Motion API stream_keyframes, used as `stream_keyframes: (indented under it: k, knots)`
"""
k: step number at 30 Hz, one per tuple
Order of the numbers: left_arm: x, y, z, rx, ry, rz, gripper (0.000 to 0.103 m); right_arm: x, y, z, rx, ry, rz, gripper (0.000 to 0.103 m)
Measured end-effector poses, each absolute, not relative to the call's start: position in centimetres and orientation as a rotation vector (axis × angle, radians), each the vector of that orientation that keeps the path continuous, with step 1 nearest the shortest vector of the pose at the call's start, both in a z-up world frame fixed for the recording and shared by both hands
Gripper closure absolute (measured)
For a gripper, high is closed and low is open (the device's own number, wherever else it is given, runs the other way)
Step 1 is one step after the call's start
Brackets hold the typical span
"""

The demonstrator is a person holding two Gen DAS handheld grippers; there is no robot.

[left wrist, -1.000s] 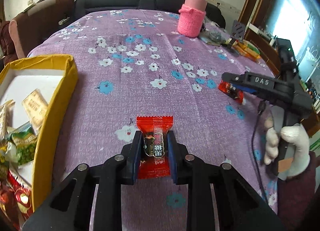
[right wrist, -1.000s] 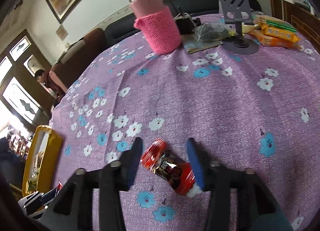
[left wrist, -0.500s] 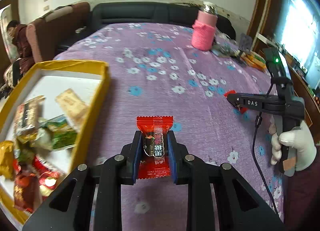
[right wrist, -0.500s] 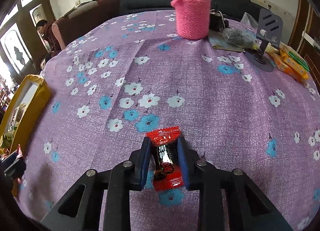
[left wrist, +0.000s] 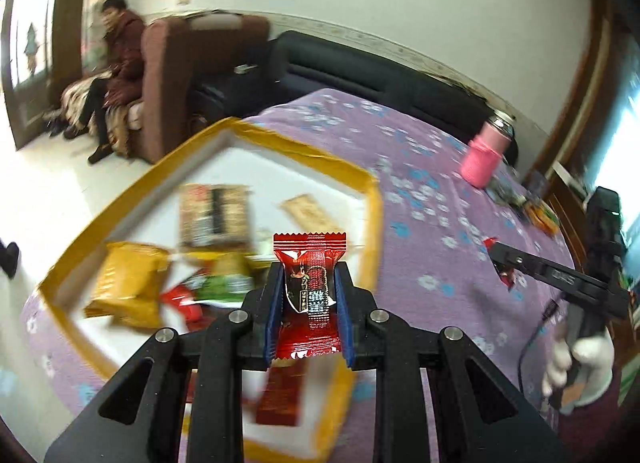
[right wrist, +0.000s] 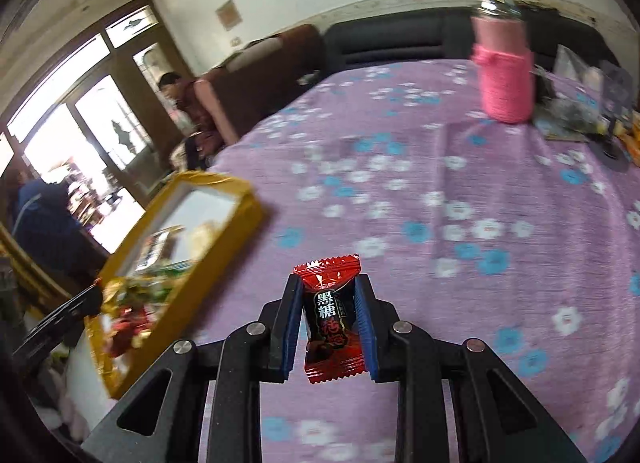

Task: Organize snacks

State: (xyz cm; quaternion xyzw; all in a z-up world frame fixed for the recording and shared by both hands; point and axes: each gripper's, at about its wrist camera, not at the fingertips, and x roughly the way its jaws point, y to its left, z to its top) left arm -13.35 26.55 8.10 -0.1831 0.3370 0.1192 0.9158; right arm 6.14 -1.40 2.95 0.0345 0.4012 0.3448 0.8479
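Observation:
My left gripper [left wrist: 309, 283] is shut on a red candy packet [left wrist: 310, 295] and holds it above the near right part of the yellow box [left wrist: 370, 199], which holds several snack packets [left wrist: 132, 287]. My right gripper [right wrist: 329, 311] is shut on a second red and black candy packet [right wrist: 332, 323], held above the purple flowered tablecloth [right wrist: 440, 191]. The yellow box [right wrist: 224, 239] lies to its left. The right gripper also shows in the left wrist view [left wrist: 496, 259], off to the right of the box.
A pink knitted bottle [right wrist: 506, 75] stands at the table's far side, with clutter and snack bags [right wrist: 580, 123] at the far right. A dark sofa [left wrist: 380, 79] and brown armchair [left wrist: 168, 75] with a seated person stand behind the table.
My left gripper has swung left with its candy, from above the cloth to above the yellow box. My right gripper has lifted its candy and moved left toward the box.

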Motion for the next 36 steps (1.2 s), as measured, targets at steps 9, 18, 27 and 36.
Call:
stream_keyframes:
  k: [9, 18, 27, 36]
  knots:
    - [-14.7, 30.8, 5.1, -0.448, 0.713, 0.269, 0.081, 1.0, 13.4, 4.4, -0.094, 0.889, 0.888, 0.077]
    - [-16.0, 31.3, 5.4, -0.464, 0.69, 0.201, 0.065, 2.8, 24.0, 1.5, -0.251, 0.932, 0.804, 0.073]
    - [-18.6, 27.3, 9.8, -0.303, 0.55, 0.316, 0.025, -1.5, 16.5, 5.5, -0.138, 0.8, 0.812, 0.049]
    - [-18.2, 19.9, 11.8, -0.189, 0.551, 0.241, 0.019, -6.6, 4.7, 5.0, -0.029, 0.722, 0.707, 0.039]
